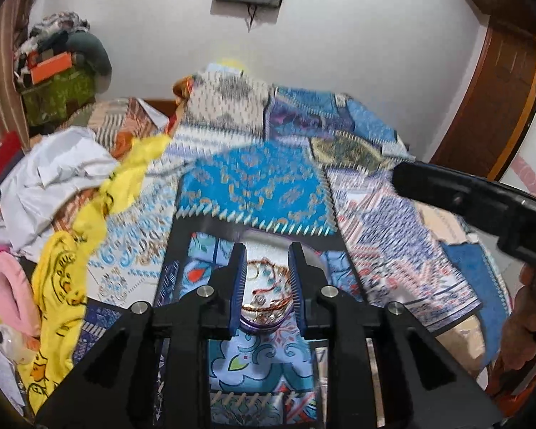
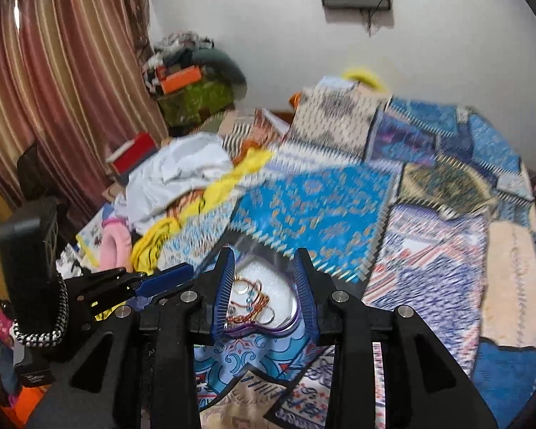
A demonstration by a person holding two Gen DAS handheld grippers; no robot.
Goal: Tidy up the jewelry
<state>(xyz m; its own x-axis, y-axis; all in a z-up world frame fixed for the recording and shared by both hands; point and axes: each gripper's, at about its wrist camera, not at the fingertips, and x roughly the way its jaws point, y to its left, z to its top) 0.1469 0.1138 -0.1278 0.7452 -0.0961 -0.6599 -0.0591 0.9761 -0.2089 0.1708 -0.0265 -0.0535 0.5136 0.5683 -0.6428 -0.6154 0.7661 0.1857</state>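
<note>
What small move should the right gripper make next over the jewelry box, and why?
Probably lower the right gripper toward the tangled orange and gold chains in the purple-rimmed, white-lined jewelry box. Its jaws stand open above them and hold nothing; the left gripper also hovers open there.

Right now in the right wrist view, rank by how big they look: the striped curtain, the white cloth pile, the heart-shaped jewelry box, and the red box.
1. striped curtain
2. white cloth pile
3. heart-shaped jewelry box, partly hidden by the fingers and much nearer, so unsure
4. red box
</note>
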